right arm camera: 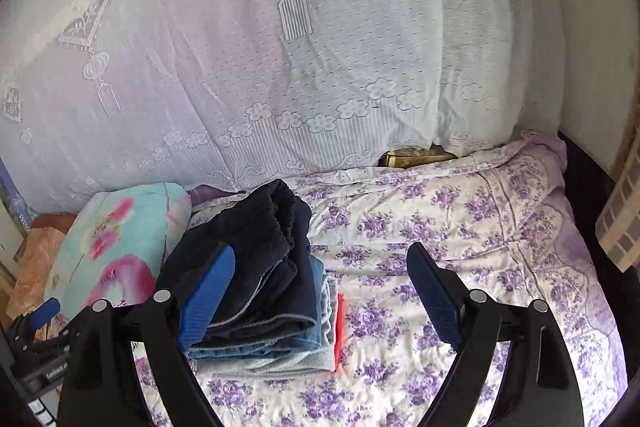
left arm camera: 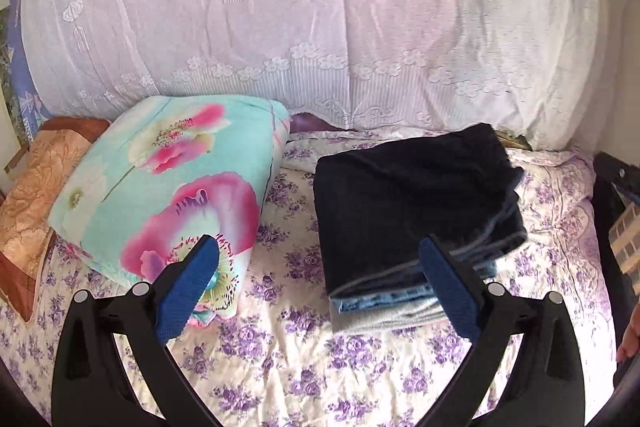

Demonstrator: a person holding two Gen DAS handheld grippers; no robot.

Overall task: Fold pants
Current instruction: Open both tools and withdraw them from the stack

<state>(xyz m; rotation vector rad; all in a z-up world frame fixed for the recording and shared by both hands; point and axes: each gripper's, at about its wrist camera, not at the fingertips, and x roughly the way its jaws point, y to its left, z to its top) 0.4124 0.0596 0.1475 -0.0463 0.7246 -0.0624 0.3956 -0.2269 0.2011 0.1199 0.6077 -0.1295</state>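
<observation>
Folded dark navy pants (left arm camera: pixel 416 195) lie on top of a stack of folded clothes, above blue jeans (left arm camera: pixel 384 301) and a grey garment (left arm camera: pixel 384 321), on the floral bedspread (left arm camera: pixel 280 347). My left gripper (left arm camera: pixel 320 247) is open and empty, held just in front of the stack, its right finger over the stack's near corner. In the right wrist view the navy pants (right arm camera: pixel 256 251) sit at centre left with the jeans (right arm camera: pixel 256 349) under them. My right gripper (right arm camera: pixel 322 261) is open and empty, its left finger over the stack's near edge.
A turquoise flowered folded blanket (left arm camera: pixel 168 195) lies left of the stack, an orange-brown pillow (left arm camera: pixel 36 195) beyond it. A big bundle under white lace (left arm camera: pixel 320 19) fills the back. An orange-red item (right arm camera: pixel 340 331) shows beside the stack. The bed's right edge (right arm camera: pixel 592 267) meets a dark frame.
</observation>
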